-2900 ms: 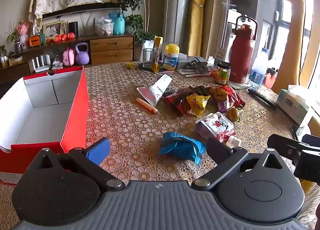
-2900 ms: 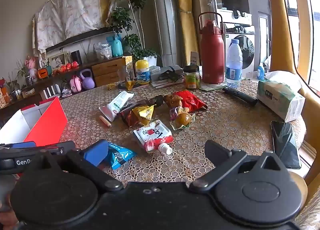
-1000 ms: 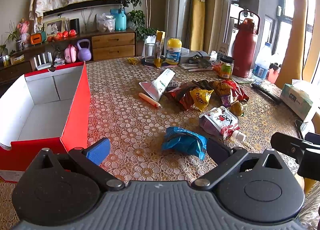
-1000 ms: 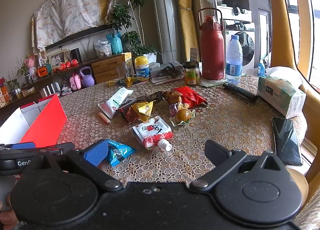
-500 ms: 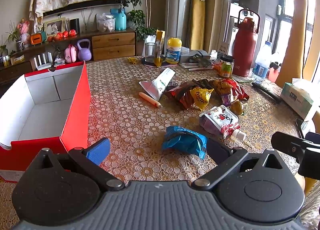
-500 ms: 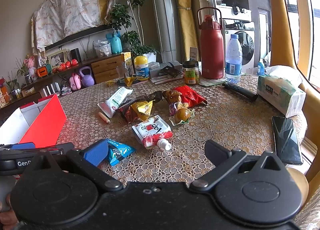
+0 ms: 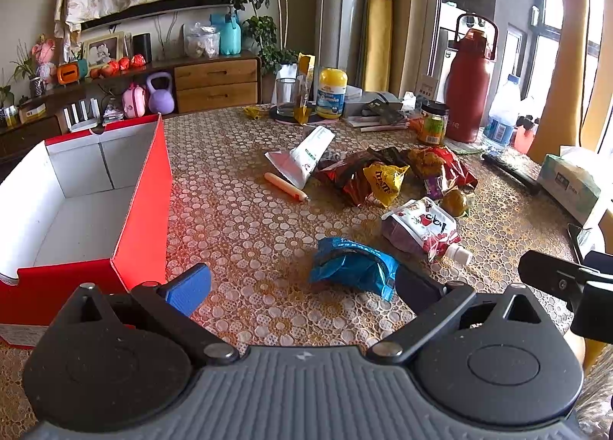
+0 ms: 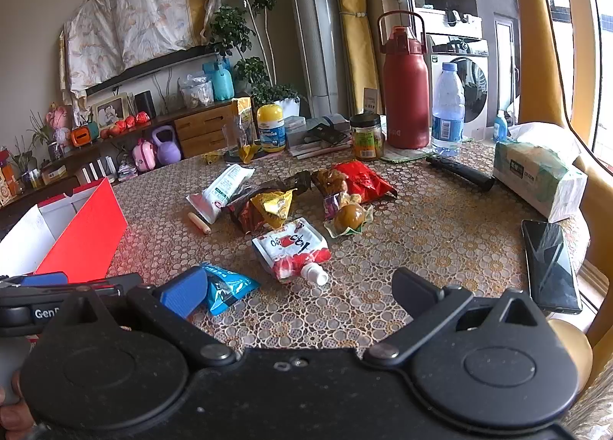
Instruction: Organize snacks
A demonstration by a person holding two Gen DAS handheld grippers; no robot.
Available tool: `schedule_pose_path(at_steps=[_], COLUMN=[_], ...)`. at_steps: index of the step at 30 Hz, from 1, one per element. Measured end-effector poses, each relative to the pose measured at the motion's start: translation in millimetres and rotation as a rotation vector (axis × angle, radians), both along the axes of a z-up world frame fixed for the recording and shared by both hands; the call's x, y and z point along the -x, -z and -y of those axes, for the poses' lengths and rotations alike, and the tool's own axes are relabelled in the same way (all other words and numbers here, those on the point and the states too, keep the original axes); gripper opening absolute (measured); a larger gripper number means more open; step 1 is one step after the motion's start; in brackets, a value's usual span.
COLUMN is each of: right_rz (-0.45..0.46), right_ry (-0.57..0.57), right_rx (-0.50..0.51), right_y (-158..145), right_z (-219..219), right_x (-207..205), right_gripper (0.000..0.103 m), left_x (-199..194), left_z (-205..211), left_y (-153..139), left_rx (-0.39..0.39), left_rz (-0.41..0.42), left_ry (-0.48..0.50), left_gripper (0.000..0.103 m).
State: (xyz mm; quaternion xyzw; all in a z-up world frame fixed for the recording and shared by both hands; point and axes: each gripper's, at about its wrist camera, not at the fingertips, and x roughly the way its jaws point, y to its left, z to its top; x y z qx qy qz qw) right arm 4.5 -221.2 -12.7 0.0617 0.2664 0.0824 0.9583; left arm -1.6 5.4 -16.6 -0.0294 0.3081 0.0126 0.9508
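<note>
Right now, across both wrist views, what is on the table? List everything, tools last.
red box: 1, red outside, white inside, open, table's left.
blue snack bag: 1, nearest the tools.
spouted pouch: 1, white and red, right of centre.
yellow candy bag: 1, in the centre pile.
red snack bag: 1, centre pile.
sausage stick: 1, orange, left of the pile.
red flask: 1, far edge.
water bottle: 1, clear, beside the flask.
tissue pack: 1, right edge.
phone: 1, black, right edge.
left tool: open, holding nothing.
right tool: open, holding nothing.
</note>
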Motion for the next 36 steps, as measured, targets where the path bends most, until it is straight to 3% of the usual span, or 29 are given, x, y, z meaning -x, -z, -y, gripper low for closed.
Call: schedule_pose_path(at_steps=[11,18,36], right_rz=[-0.001,0.002,-0.058], right_ry=[0.0,0.006,0.021], right_rx=[-0.004,-0.005,-0.026], right_y=[-2,4,16], right_z=[0,2,20], right_x=[-2,-3,-30], right_gripper=[0.103,0.103,0.103], left_x=[-6,-15,-72], left_z=[6,19,41], left_y=[3,10,42], left_rx=[-0.005,-0.057,-0.066], left_rz=[-0.033,-0.029,-0.096], left_ry=[0.022,0.06,0.127], left_gripper=[0.103,0.103,0.103])
